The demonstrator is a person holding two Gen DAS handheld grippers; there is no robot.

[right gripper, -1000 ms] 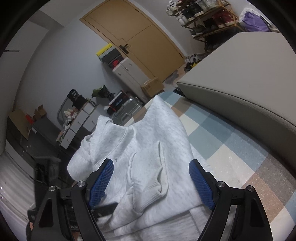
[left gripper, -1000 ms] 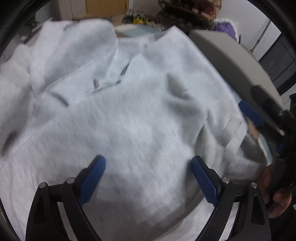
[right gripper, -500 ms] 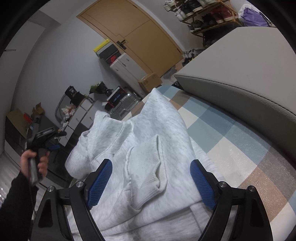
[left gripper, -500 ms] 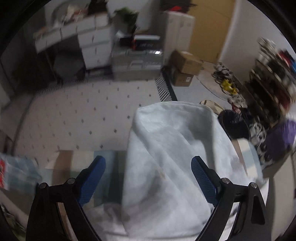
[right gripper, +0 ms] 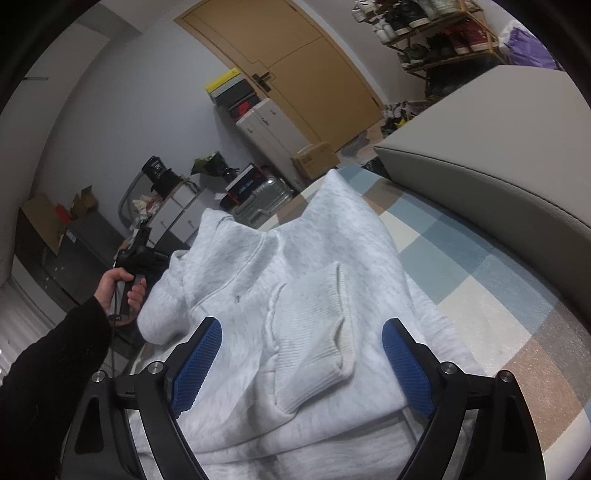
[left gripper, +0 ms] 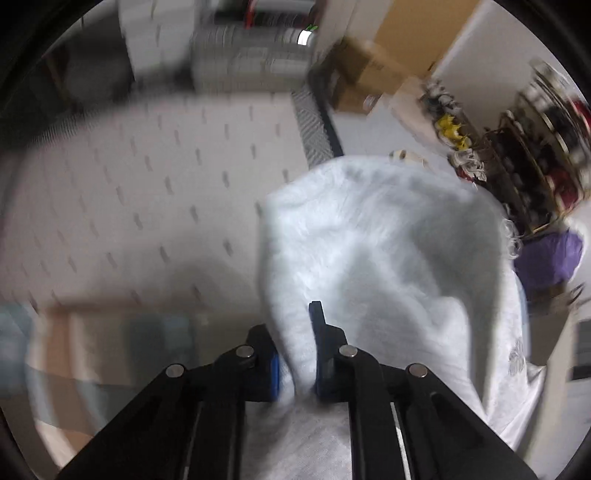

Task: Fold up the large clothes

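Observation:
A light grey hooded sweatshirt [right gripper: 295, 280] lies partly folded on a checked bedspread [right gripper: 480, 280], a ribbed cuff [right gripper: 317, 332] folded onto its middle. My right gripper [right gripper: 301, 365] is open just above it, jaws either side of the cuff. In the left wrist view my left gripper [left gripper: 295, 354] is shut on a fold of the sweatshirt [left gripper: 388, 258] at its left edge, and the cloth hangs away over the bed's edge. The left gripper also shows in the right wrist view [right gripper: 136, 258], in the person's hand.
A grey padded headboard [right gripper: 498, 162] runs along the right of the bed. Beyond the bed's far edge are a dotted floor mat [left gripper: 129, 192], a suitcase [right gripper: 258, 203], cardboard boxes [right gripper: 314, 158], white cabinets [right gripper: 266, 129] and a shoe rack [right gripper: 436, 33].
My left gripper has left the sweatshirt's front, swung to its left edge and shut on a fold there. My right gripper has stayed open over the cuff, nearly still.

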